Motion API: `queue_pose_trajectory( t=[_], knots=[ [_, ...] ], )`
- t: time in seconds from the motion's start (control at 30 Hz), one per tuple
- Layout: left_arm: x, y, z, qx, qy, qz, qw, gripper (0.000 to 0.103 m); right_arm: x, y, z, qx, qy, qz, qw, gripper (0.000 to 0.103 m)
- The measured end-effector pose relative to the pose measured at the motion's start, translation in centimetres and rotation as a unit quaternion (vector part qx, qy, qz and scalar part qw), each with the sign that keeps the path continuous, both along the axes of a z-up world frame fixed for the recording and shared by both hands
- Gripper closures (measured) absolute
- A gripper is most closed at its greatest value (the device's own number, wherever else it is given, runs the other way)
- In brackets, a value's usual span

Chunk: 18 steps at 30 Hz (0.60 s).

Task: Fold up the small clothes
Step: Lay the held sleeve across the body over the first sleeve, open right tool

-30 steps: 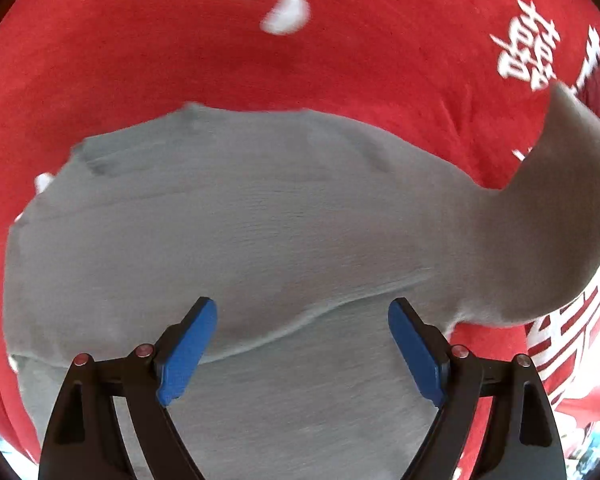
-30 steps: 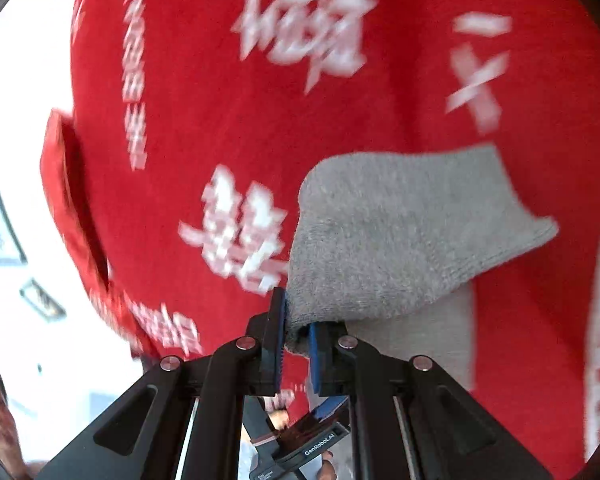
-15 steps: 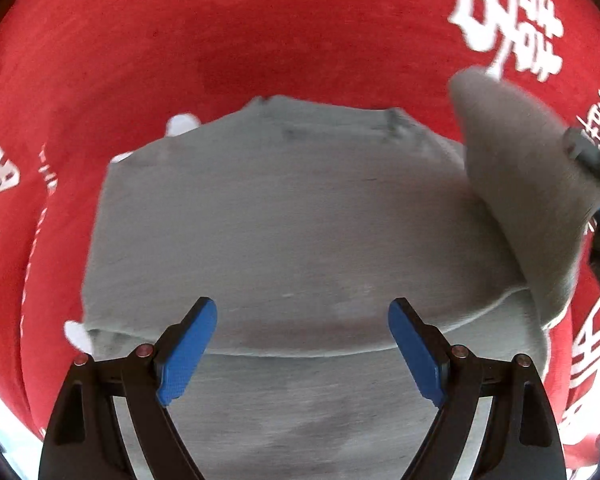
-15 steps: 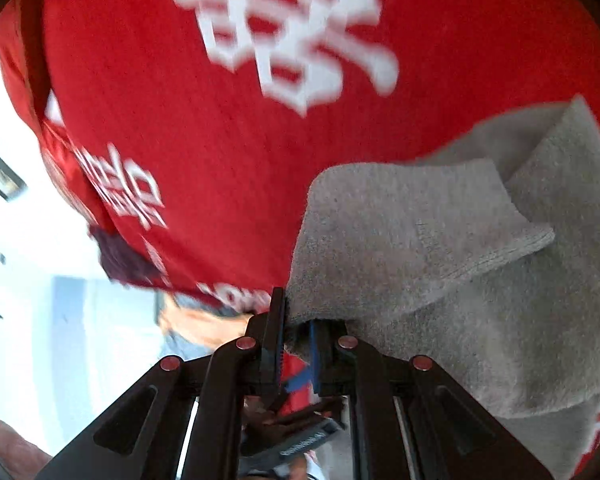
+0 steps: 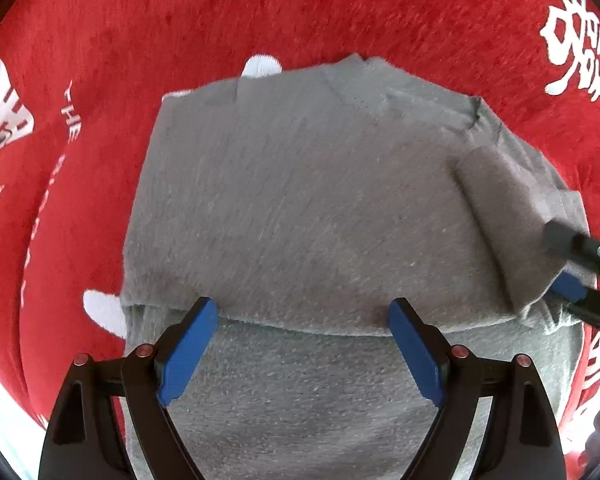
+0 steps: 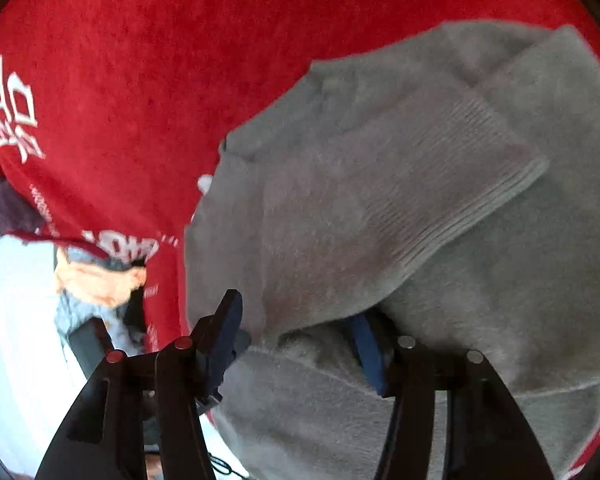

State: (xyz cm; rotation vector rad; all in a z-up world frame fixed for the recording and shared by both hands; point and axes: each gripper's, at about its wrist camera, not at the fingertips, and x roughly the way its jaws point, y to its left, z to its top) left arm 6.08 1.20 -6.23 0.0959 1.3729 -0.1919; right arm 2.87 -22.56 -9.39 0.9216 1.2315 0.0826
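I see the grey sweater (image 5: pixel 300 208) lying flat on the red cloth (image 5: pixel 260 12) with white lettering that covers the worktop. Its lower part is folded up over the body, leaving a hem line just ahead of my left tongs (image 5: pixel 302 344). 1 sleeve (image 6: pixel 400 184) is laid across the body from the right side, its ribbed cuff (image 6: pixel 496 168) resting on the grey knit. My left tongs hang over the sweater with the 2 blue pads (image 5: pixel 186 348) spread wide, gripping nothing. My right tongs (image 6: pixel 296 340) sit at the sleeve's near edge with the pads parted; the sleeve fabric lies between and over them, but I see no pinch on it. From the left wrist view the right tongs (image 5: pixel 572 276) show at the sweater's right edge.
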Motion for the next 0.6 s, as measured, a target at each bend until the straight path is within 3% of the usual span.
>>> queue_pose_trajectory(
  t=[0.1,0.17,0.23,0.3,0.4,0.47,0.6],
  knots=[
    [0.1,0.4,0.0,-0.007,0.0,0.002,1.0,0.015,-0.5,-2.0,0.3,0.017,-0.01,-0.06,0.998,0.045],
    [0.2,0.7,0.4,-0.012,-0.003,0.003,0.9999,0.015,-0.2,-2.8,0.1,0.033,-0.012,-0.099,0.994,0.056],
    [0.4,1.3,0.6,-0.017,-0.007,0.005,0.9998,0.015,0.4,-3.0,0.2,0.033,-0.013,-0.116,0.993,0.087],
    [0.6,2.1,1.5,-0.029,-0.014,0.01,0.9994,0.015,1.0,-2.6,1.4,0.019,-0.029,-0.105,0.994,0.091],
    [1.4,4.1,2.1,-0.051,-0.021,0.027,0.9981,0.015,2.9,0.3,3.7,-0.018,-0.064,-0.029,0.997,0.092],
    [1.9,5.7,2.2,-0.058,-0.021,0.041,0.9973,0.015,4.4,4.1,4.5,-0.05,-0.078,0.051,0.994,0.092],
    [2.8,8.8,2.3,-0.07,-0.019,0.077,0.9944,0.015,5.8,11.3,3.4,-0.108,-0.067,0.182,0.975,0.088]
  ],
)
